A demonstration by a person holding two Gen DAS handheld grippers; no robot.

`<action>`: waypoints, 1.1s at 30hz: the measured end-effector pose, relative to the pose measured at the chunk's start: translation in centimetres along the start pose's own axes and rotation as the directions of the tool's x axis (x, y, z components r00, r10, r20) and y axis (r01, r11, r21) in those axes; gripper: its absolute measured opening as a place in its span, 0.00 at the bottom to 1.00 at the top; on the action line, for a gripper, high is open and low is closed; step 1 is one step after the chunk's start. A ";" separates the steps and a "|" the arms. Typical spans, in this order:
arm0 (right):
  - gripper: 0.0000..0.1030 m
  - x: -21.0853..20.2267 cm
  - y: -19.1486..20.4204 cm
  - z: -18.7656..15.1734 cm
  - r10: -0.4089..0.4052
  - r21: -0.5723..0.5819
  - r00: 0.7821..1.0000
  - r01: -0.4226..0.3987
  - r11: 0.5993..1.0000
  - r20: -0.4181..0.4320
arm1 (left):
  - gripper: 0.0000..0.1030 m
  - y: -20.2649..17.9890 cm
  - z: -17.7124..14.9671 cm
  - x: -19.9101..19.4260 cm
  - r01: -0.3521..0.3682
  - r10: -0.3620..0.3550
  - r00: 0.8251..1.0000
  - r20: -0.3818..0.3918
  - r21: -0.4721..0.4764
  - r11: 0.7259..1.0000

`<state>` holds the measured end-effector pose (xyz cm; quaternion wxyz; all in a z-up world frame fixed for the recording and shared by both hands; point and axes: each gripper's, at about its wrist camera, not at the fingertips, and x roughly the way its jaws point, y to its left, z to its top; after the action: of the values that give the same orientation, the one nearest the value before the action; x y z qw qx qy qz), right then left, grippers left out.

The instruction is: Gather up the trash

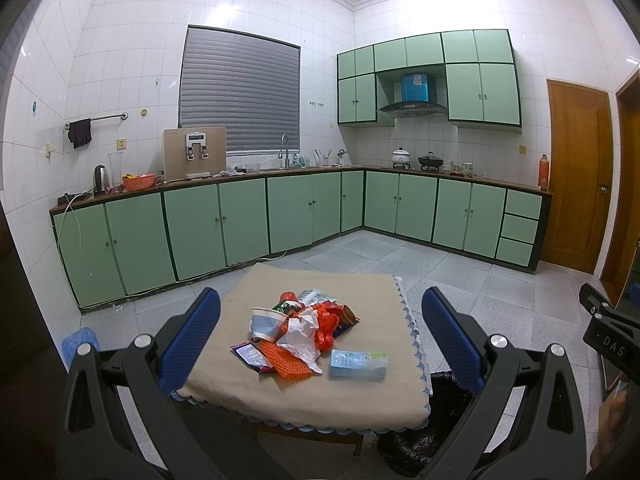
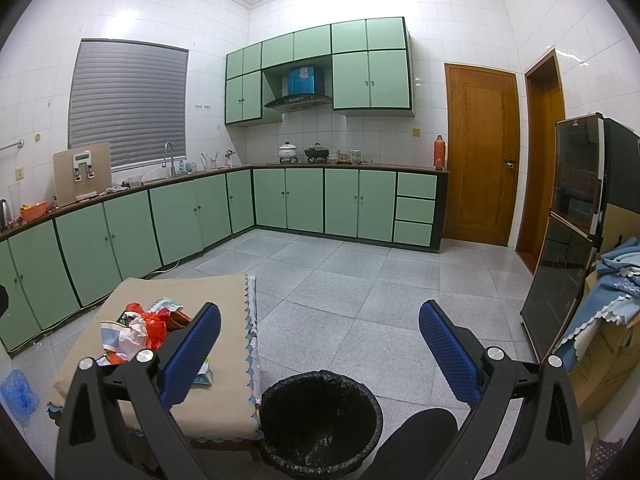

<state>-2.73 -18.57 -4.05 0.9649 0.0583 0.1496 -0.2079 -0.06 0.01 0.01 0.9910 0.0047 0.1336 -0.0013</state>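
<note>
A pile of trash point(image 1: 304, 326) lies on a low table with a beige cloth point(image 1: 240, 384): a paper cup point(image 1: 267, 322), white crumpled plastic point(image 1: 302, 336), orange-red wrappers point(image 1: 326, 322), an orange mesh piece point(image 1: 286, 362) and a light blue carton point(image 1: 358, 364). My left gripper point(image 1: 320, 336) is open above the table, empty, with the pile between its blue fingers point(image 1: 192, 336). My right gripper point(image 2: 320, 352) is open and empty over the floor, above a bin with a black liner point(image 2: 320, 420). The pile also shows in the right wrist view point(image 2: 140, 328).
The bin stands at the table's right side point(image 1: 424, 428). Green cabinets point(image 1: 224, 224) line the far walls. A dark glass-door cabinet point(image 2: 568, 232) and boxes with blue cloth point(image 2: 612, 304) stand at the right. A blue plastic bag point(image 2: 16, 392) lies on the floor at the left.
</note>
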 end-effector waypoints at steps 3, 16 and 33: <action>0.94 0.0 -0.1 0.1 -0.001 -0.002 1.000 0.001 1.000 0.000 | 0.95 0.0 0.0 0.0 0.000 0.000 1.000 0.000 -0.001 1.000; 0.94 0.1 0.0 -0.1 -0.003 0.000 1.000 0.003 1.000 0.002 | 0.95 0.0 0.0 0.0 0.001 -0.001 1.000 -0.001 -0.001 1.000; 0.94 0.2 0.2 -0.4 -0.001 -0.001 1.000 0.001 1.000 -0.002 | 0.95 0.0 -0.2 0.0 -0.001 0.001 1.000 -0.003 0.000 1.000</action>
<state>-2.62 -18.41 -4.44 0.9647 0.0579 0.1505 -0.2083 -0.11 0.01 -0.19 0.9908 0.0046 0.1351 -0.0008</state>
